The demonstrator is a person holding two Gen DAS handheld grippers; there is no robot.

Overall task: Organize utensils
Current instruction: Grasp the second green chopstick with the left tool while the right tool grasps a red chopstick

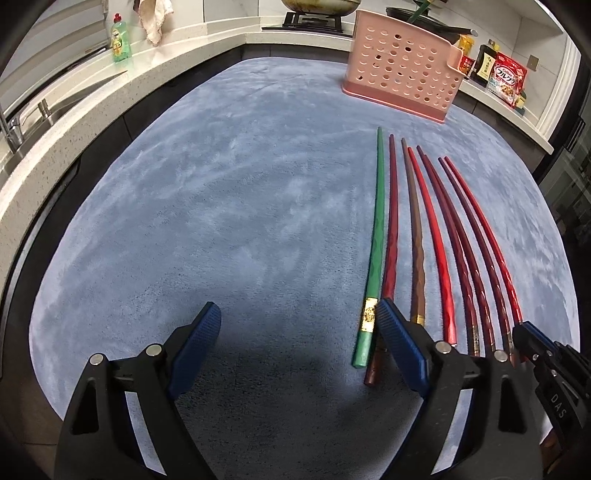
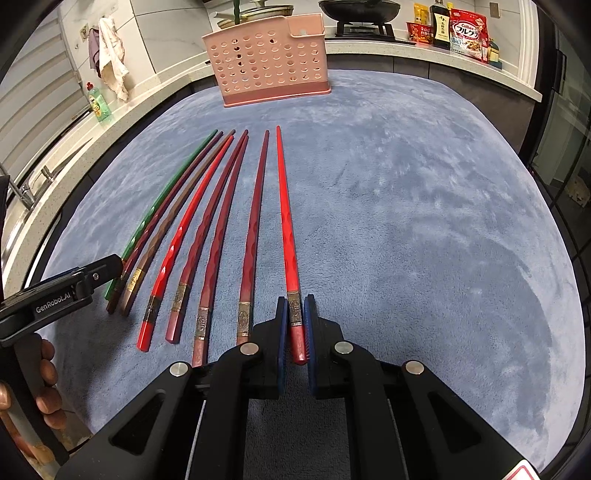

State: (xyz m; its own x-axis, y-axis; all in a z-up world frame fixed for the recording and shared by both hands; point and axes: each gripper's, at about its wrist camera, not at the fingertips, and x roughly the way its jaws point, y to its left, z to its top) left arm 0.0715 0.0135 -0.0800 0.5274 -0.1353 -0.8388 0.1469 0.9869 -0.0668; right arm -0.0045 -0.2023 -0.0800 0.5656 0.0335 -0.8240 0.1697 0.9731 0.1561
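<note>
Several chopsticks lie side by side on the blue-grey mat (image 1: 221, 221), tips pointing away. A green chopstick (image 1: 375, 236) is leftmost in the row; it also shows in the right wrist view (image 2: 173, 184). My left gripper (image 1: 299, 314) is open and empty, low over the mat, its right finger beside the green chopstick's handle. My right gripper (image 2: 295, 317) is shut on the handle end of the bright red chopstick (image 2: 284, 206), the rightmost one. A pink perforated utensil holder (image 2: 269, 62) stands upright at the mat's far end, also in the left wrist view (image 1: 402, 70).
A white counter (image 1: 74, 122) with a sink and tap (image 1: 14, 129) runs along the left. A green dish-soap bottle (image 1: 121, 38) and a hanging cloth (image 1: 153, 18) are there. A stove with pans, bottles and a cereal bag (image 2: 467, 33) sit behind the holder.
</note>
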